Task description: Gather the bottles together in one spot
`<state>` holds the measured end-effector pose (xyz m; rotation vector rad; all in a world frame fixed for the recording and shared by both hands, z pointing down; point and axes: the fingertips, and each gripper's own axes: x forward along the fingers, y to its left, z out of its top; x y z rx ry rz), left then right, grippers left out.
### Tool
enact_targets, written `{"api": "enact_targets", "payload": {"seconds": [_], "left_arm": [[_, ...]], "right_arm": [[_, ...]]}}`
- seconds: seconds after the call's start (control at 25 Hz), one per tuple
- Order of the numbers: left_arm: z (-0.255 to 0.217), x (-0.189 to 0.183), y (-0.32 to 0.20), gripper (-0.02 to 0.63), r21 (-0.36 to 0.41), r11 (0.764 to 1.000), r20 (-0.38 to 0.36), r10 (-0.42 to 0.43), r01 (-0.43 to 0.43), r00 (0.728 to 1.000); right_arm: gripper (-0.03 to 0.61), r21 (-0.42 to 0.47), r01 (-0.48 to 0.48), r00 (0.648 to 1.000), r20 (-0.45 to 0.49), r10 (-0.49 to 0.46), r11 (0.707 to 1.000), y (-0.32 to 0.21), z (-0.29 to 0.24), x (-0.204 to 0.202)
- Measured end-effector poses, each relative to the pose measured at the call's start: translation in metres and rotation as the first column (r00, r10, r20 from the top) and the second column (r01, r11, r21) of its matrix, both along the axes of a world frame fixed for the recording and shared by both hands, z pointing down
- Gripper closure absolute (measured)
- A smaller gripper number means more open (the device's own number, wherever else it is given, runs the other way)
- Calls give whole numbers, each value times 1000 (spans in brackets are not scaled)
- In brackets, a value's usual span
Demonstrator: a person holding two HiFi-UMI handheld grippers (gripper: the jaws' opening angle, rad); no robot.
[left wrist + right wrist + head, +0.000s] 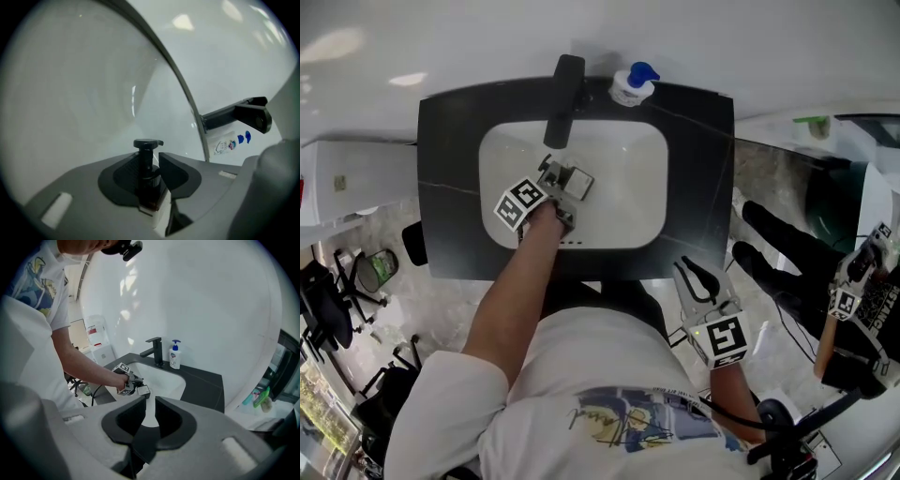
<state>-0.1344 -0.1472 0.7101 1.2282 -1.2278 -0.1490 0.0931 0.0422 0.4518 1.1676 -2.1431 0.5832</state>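
My left gripper [154, 161] grips the small dark bottle with a black pump cap [148, 145] over the white basin [628, 187]. I judge the next move is to carry it to the white blue-pump bottle [631, 86] at the black counter's [703, 187] back edge. My right gripper [150, 408] hangs open and empty.

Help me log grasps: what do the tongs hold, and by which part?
The left tongs grip a small dark pump bottle by its neck, just below the black pump head. The right tongs hold nothing; their jaws stand apart.
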Motion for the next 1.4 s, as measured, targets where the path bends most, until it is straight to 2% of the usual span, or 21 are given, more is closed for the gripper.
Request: {"api": "enact_targets", "payload": {"seconds": [0.04, 0.08, 0.16, 0.32, 0.44, 0.6, 0.88, 1.12, 1.24, 1.4], "left_arm": [[-8, 4, 0, 522, 29, 999, 30, 23, -24, 999], [-16, 8, 0, 535, 58, 997, 66, 52, -56, 996], [-26, 17, 1, 535, 101, 987, 129, 109, -123, 986], [-36, 29, 4, 535, 134, 966, 231, 187, -222, 955], [-44, 40, 8, 535, 143, 936, 331, 261, -322, 907], [-55, 49, 11, 535, 140, 892, 459, 325, -429, 826], [-93, 79, 13, 535, 192, 792, 571, 390, -579, 723], [-137, 108, 16, 535, 241, 685, 646, 415, -687, 641], [-160, 126, 14, 535, 270, 638, 662, 421, -721, 620], [-186, 151, 8, 534, 302, 594, 674, 421, -746, 607]], "right_arm": [[518, 3, -2, 1000, 3, 2, 1000, 0, 0, 1], [518, 7, -4, 1000, 5, 4, 1000, 0, 0, 2], [518, 9, -11, 1000, 9, 11, 1000, 1, 1, 6], [518, 21, -8, 1000, 16, 8, 1000, 6, 1, 14], [518, 26, -4, 1000, 21, 3, 1000, 8, -1, 17], [518, 39, 0, 1000, 17, 0, 999, 7, -3, 26], [518, 48, -4, 999, 41, 2, 999, 6, -4, 38], [518, 59, -19, 998, 58, 16, 998, 3, -4, 53], [518, 77, -26, 997, 76, 20, 997, -1, -7, 57], [518, 97, -29, 996, 89, 20, 995, -5, -11, 63]]}}
